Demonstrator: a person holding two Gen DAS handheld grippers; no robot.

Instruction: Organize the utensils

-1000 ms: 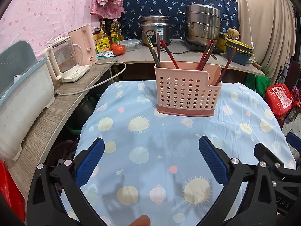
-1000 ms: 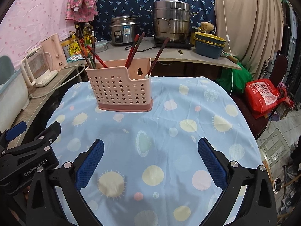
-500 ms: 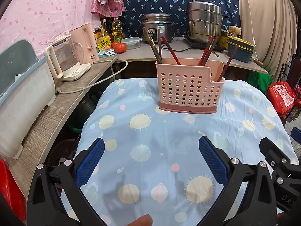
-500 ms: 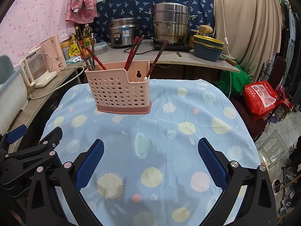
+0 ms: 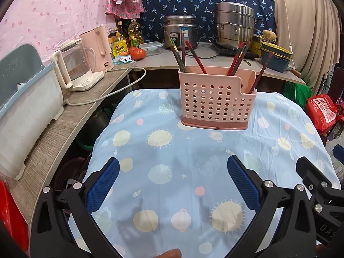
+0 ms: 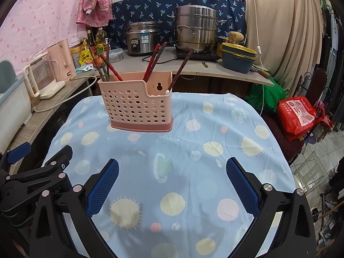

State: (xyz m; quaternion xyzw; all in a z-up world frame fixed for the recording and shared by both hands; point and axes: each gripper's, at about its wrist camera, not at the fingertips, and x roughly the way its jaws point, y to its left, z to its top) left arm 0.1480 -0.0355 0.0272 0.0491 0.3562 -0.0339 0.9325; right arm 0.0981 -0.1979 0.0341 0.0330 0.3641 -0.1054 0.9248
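In the left wrist view, the left gripper hangs over the near part of the table with its blue pads spread wide and nothing between them. The pink basket stands upright toward the far edge of the blue patterned cloth, well apart from the gripper, and the chopsticks lean out of its top in loose bunches: some at the left end, some near the middle, one in the lower right corner. No utensil lies loose on the cloth, so the sorting looks finished or very nearly so; at most the bunches might want regrouping. This view alone shows the long counter on the left and the tomato at the back. In the right wrist view, the right gripper is likewise wide apart and holds nothing, also over the near cloth. The basket sits left of centre here, and this angle reveals its raised back wall with a hanging hole and a small white tip in the low right compartment, too small to identify. It also shows the red bag on a chair to the right and part of the left gripper's frame low on the left.
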